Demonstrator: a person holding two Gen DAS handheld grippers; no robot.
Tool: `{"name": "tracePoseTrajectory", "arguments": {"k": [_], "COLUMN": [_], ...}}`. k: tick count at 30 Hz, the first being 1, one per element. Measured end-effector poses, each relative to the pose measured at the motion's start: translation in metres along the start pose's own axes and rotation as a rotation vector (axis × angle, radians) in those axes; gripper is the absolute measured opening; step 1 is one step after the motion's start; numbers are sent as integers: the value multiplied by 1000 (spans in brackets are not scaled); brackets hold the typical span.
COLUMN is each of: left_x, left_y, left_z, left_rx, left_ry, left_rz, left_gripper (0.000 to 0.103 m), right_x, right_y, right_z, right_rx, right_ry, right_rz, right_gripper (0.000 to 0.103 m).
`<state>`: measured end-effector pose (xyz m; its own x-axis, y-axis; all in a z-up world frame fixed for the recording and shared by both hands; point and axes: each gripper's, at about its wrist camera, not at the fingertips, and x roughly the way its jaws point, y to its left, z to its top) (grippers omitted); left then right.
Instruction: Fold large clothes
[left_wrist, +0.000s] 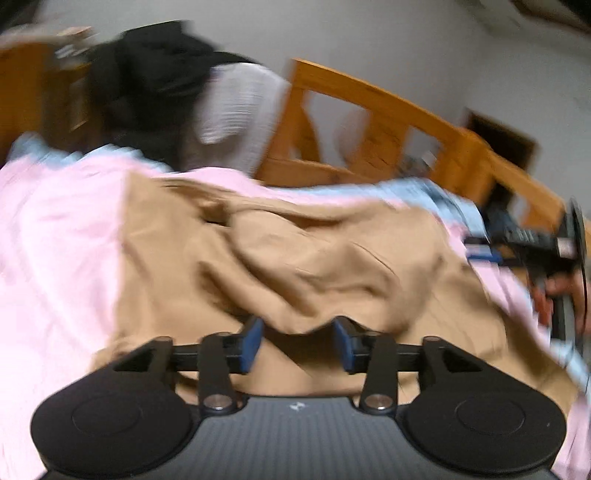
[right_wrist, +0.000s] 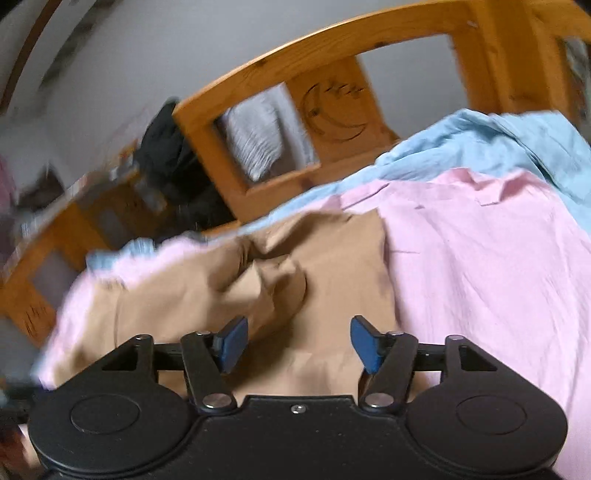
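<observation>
Tan garment (left_wrist: 295, 266) lies crumpled on a pink sheet (left_wrist: 55, 240), blue bedding (right_wrist: 480, 140) behind it, wooden bed frame (right_wrist: 332, 44) beyond. Both views blurred. Left gripper (left_wrist: 298, 341): jaws parted, a rumpled edge of the tan cloth sagging into the gap from 12 o'clock; pads do not appear to press on it, so I read it as released, not held. Right gripper (right_wrist: 297, 341): jaws wider apart, flat tan cloth below the gap, nothing pinched. From the left wrist view the garment spreads from 9 to 3 o'clock, long axis roughly crosswise to the fingers, bulk bunched at 12 to 1 o'clock. From the right wrist view the cloth runs from 12 toward 9 o'clock, its straight edge against the pink sheet at 1 o'clock. The right gripper shows at 3 o'clock in the left view, off the cloth's right margin. Judgement: left gripper is nearer a graspable fold; the right would need to come in toward that straight edge.
</observation>
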<state>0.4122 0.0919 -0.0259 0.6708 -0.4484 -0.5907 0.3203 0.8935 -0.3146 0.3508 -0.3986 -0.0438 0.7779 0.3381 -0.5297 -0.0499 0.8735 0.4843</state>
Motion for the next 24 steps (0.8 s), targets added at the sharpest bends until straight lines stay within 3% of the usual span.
{"name": "tracePoseTrajectory", "arguments": {"k": [4,6,8,9,12,13,14,15,19,21,24], "left_x": [9,26,46,56,83,88,90,93,104,117,126], "left_y": [31,39,41,41,38,38,35,32,24,30,36], "left_z": [22,33,41,44,50,52,56,61,70,67,58], "left_rx": [-220,-259,-260,-257,-265,-261,-249,-228,-152,-170,-183], "left_ry": [-33,12,68,92,130,122,102,80,31,77,120], "left_rz": [39,76,117,132,158,167,180,192,236,245,246], "left_gripper": [48,48,45,38,0,0,0,0,0,0,0], "right_x": [31,52,75,84,100,101,100,95,56,53,71], "right_y": [0,5,10,13,17,17,19,24,56,57,46], "right_z": [21,26,28,26,25,25,27,28,17,9,2], "right_rx": [152,183,194,198,222,239,224,182,-97,-164,-189], "right_ry": [-15,-9,57,85,88,78,54,15,-188,-199,-147], "right_rz": [19,-7,-30,-50,-50,-39,-39,-56,-78,-110,-167], "right_gripper": [65,64,58,55,37,32,10,6,4,4,4]}}
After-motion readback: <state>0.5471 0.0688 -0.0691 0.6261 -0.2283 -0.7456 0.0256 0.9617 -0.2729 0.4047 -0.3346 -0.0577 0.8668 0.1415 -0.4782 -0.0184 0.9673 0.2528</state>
